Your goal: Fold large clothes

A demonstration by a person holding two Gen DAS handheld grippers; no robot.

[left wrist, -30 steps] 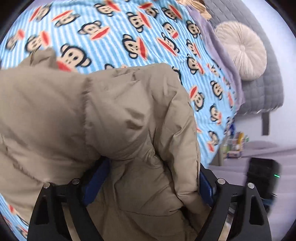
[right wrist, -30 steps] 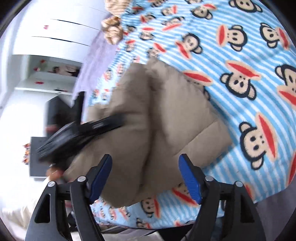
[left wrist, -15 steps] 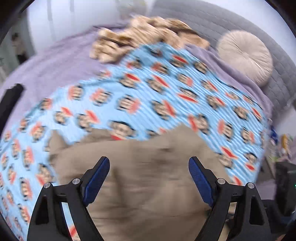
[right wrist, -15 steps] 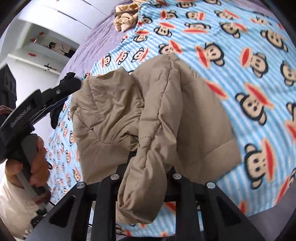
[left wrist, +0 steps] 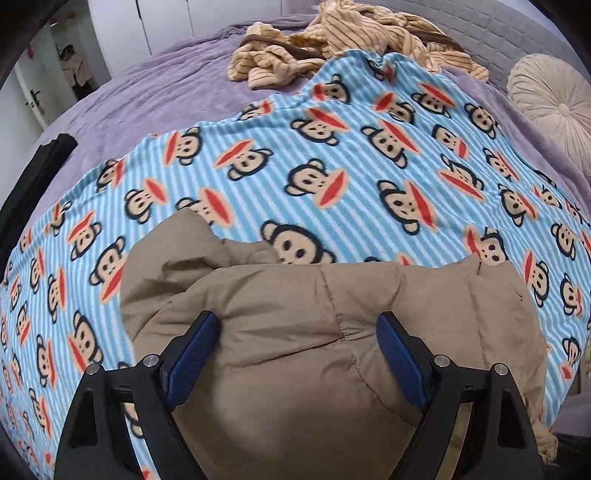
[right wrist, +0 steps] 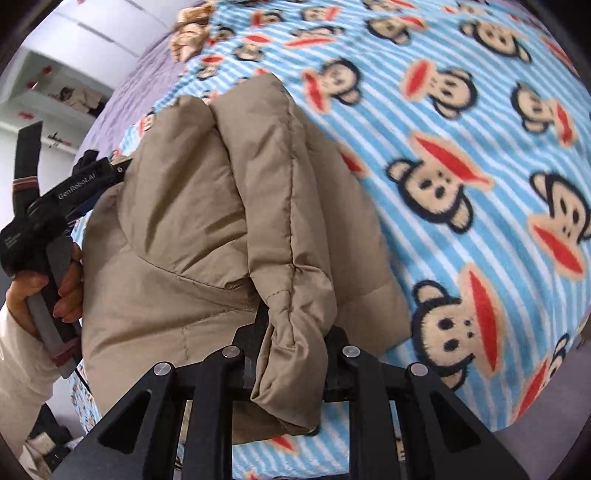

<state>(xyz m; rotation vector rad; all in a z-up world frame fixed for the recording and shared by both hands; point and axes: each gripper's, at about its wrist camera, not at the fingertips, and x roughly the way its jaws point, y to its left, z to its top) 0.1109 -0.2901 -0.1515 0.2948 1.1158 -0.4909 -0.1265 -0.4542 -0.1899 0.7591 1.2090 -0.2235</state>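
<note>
Monkey-print blanket (left wrist: 332, 155) bears jacket (right wrist: 207, 229), pinched in right claw (right wrist: 291, 354).

We see a bed under a purple cover (left wrist: 155, 96), a blue striped monkey-print blanket (left wrist: 369, 177) spread over it, a round cream cushion (left wrist: 554, 107) against the grey quilted headboard (left wrist: 517, 33), white cupboards (left wrist: 155, 22) behind

My left wrist camera looks forward over the tan jacket (left wrist: 332, 332) toward the bed's far end. My right wrist camera sits close, facing leftward across it. Both share jacket and monkey blanket (left wrist: 332, 155).
</note>
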